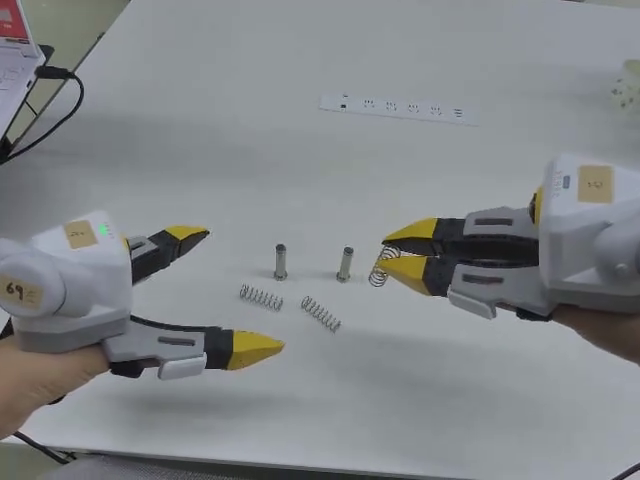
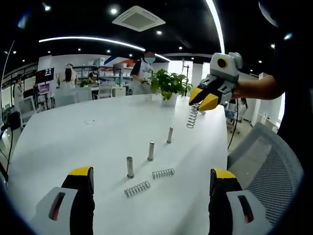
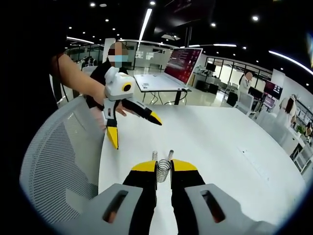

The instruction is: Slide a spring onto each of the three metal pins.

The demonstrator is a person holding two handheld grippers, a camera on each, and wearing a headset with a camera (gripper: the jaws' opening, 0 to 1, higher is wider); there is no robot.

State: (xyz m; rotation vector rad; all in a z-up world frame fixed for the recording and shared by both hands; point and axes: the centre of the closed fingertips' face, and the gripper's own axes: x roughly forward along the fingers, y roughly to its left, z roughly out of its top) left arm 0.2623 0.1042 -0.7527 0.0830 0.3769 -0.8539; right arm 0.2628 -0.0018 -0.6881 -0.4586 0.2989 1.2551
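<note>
Dangling from right hand-held gripper: one spring

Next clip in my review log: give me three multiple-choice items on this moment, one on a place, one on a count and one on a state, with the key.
1. Where do the two loose springs lie?
A) flat on the table, beside the pins
B) threaded on pins
C) inside a tray

2. How many metal pins stand upright?
A) one
B) three
C) five

3. What is the state of the right hand-held gripper?
A) open and empty
B) shut on a pin
C) shut on a spring

Key:
1 A, both lie on their sides on the bare tabletop just in front of the pins.
2 B, the left gripper view shows three in a row.
3 C, a spring sits pinched between its yellow tips.
</note>
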